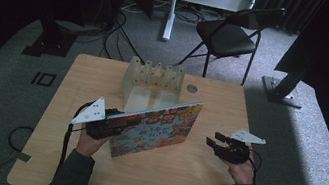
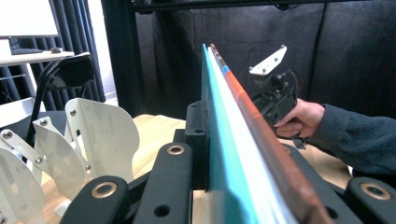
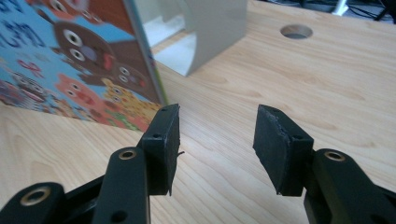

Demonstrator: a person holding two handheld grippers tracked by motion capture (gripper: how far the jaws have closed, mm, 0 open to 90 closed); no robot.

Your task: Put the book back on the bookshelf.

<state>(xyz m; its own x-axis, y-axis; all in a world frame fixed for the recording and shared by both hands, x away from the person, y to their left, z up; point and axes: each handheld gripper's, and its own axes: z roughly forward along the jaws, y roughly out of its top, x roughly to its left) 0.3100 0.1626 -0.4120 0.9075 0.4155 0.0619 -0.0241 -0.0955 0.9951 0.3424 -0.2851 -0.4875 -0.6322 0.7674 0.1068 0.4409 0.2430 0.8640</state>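
Note:
A colourful picture book (image 1: 156, 129) stands on its lower edge on the wooden table (image 1: 162, 183), leaning back. My left gripper (image 1: 119, 125) is shut on the book's left end; in the left gripper view the book (image 2: 233, 140) runs edge-on between the jaws. My right gripper (image 1: 210, 140) hovers just off the book's right end, open, with nothing between its pads (image 3: 217, 144). The book's corner (image 3: 88, 60) lies to the left of its left jaw. A white slotted rack (image 1: 151, 82) stands behind the book.
A round hole (image 1: 192, 88) sits in the tabletop to the right of the rack (image 3: 210, 32). A black folding chair (image 1: 230, 32) and floor cables lie beyond the table's far edge. Bare wood stretches in front of the book.

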